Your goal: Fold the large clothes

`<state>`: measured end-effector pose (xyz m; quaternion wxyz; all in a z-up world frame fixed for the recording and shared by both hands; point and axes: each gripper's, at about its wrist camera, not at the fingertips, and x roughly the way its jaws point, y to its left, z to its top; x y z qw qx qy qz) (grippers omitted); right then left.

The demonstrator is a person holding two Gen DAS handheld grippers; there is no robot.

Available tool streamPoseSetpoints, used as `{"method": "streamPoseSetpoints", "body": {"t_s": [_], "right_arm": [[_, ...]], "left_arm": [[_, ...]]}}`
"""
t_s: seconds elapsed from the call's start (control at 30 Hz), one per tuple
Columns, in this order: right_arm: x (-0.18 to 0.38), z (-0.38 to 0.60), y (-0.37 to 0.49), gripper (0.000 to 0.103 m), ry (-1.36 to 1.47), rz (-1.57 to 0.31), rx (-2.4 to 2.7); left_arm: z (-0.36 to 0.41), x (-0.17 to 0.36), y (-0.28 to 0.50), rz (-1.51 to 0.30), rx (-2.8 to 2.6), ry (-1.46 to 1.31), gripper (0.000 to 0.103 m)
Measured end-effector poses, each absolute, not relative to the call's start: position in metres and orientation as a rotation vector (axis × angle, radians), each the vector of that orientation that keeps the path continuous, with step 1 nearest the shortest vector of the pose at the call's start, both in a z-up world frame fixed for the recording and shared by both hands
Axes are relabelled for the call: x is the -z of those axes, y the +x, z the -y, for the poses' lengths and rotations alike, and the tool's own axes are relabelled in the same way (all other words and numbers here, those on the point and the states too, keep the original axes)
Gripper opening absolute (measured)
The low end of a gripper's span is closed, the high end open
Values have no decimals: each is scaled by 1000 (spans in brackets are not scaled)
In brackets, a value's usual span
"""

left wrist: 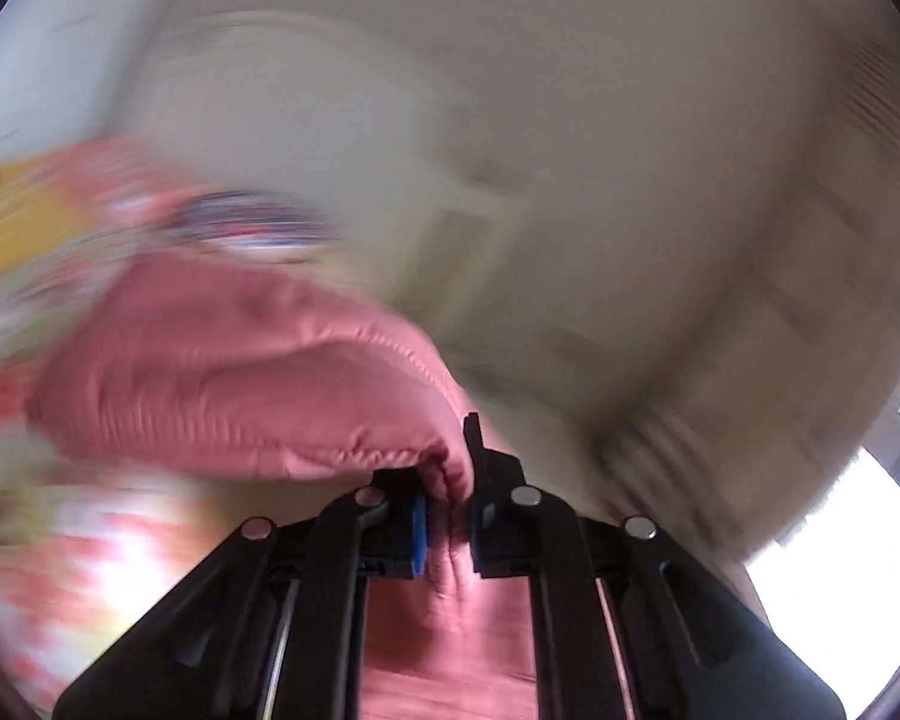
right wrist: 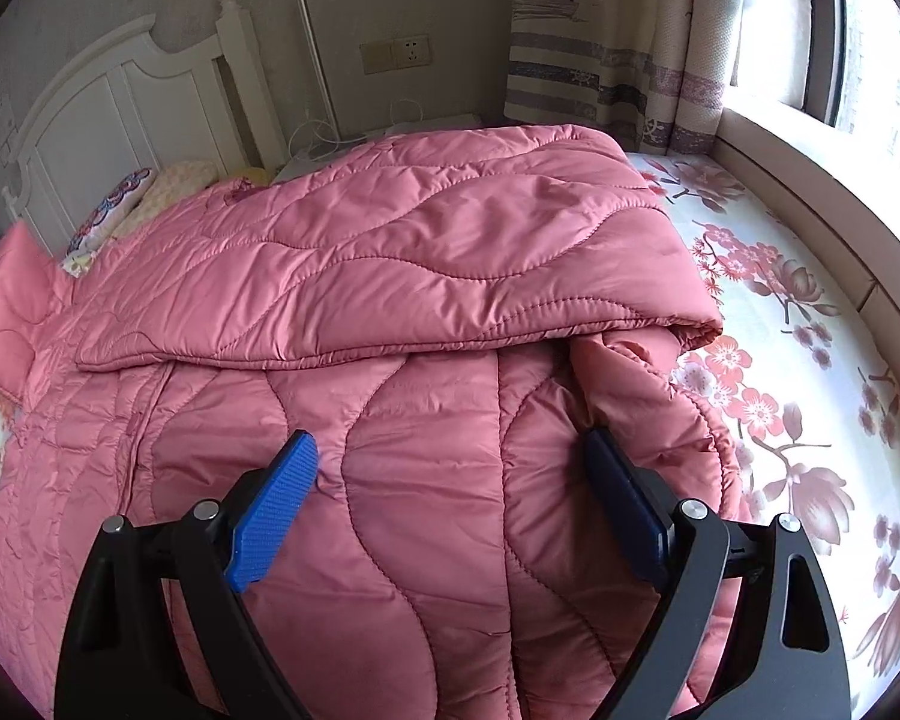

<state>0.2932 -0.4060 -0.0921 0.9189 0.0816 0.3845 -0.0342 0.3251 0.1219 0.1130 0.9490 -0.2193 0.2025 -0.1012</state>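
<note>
My left hand-held gripper (left wrist: 450, 519) is clamped tight on a gathered edge of the pink quilted coat (left wrist: 222, 372), the fabric bunched between the blue pads, and a puffy fold of it billows out to the left of the jaws. That view is heavily blurred; behind the fabric I only make out a pale wall and a bright patch at the right edge.

My right hand-held gripper (right wrist: 450, 504) is spread wide, nothing between its blue pads (right wrist: 273, 507), and it hovers over the lower part of the coat. Whether the tips touch the fabric, I can't tell.

The coat (right wrist: 390, 312) lies spread across the bed, on the floral sheet (right wrist: 810, 372). One broad panel is folded over on top, its stitched edge running across the middle of the view, and the right fingertip sits just by the tuck under that fold. At the far left, a pink flap (right wrist: 6, 312) stands up, blurred. Beyond it, a white headboard (right wrist: 120, 102), a patterned pillow (right wrist: 114, 204), a striped curtain (right wrist: 600, 60) and a window (right wrist: 858, 30) at the right.
</note>
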Motion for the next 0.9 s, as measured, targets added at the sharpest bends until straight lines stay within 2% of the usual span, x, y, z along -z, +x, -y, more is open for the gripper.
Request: {"method": "streamPoseSetpoints", "body": {"t_s": [0.07,0.1,0.13,0.2,0.3,0.43,0.67,0.83,0.9], "right_arm": [[92,407,293,87,178,-788,66],[92,408,293,87,181,-786,64],[92,408,293,87,184,-784,63],[91,409,292,87,196,-780,57],[91,415,289,87,230,-769,45],[92,421,285,87,263,-759,27],[92,423,286,87,278,-756,15],[89,424,282,86,292,-728,17],[85,424,277,81,296,-696,23]], "left_arm": [[-54,-123,320,-419,330,-336,13],[-9,-120,318,-435,399,-281,27],[16,-115,318,-449,450,-254,60],[59,-99,314,-493,533,-211,100],[94,-72,302,-515,562,-158,101],[90,-41,298,-577,504,-81,101],[-17,-16,295,-563,87,-82,101],[-93,26,298,-668,-167,-269,100],[-108,41,304,-739,-213,-328,100]]}}
